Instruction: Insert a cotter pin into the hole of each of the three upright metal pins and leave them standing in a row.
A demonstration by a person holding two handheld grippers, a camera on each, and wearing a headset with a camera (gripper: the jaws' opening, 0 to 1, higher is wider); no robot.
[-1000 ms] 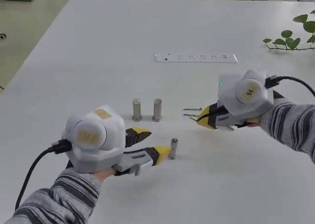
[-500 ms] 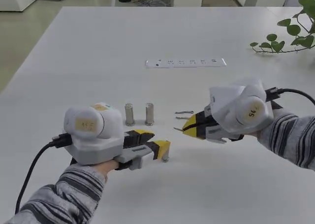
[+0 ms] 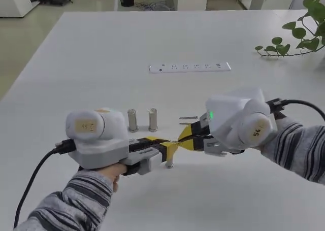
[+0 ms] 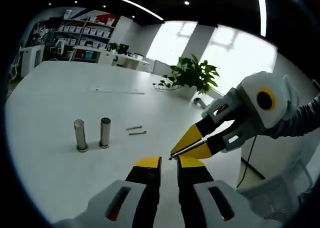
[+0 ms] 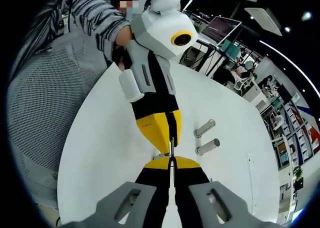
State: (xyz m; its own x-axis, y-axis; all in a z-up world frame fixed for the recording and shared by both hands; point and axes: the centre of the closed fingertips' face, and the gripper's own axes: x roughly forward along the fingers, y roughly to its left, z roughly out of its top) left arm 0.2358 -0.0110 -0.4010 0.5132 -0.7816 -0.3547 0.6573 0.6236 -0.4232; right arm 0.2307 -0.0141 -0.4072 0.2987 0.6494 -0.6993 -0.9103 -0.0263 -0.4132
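Probably an office — shelving, a monitor, potted plant

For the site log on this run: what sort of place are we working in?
Most likely an open-plan office or lab workroom: a large white table with a power strip lying on it, a leafy plant, and stocked shelves in the background.

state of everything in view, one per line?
Left gripper: shut on metal pin
That metal pin: upright, base on table
Right gripper: shut on cotter pin, tip at left gripper's fingers
Other metal pins: upright, side by side
Loose cotter pins: lying flat on table
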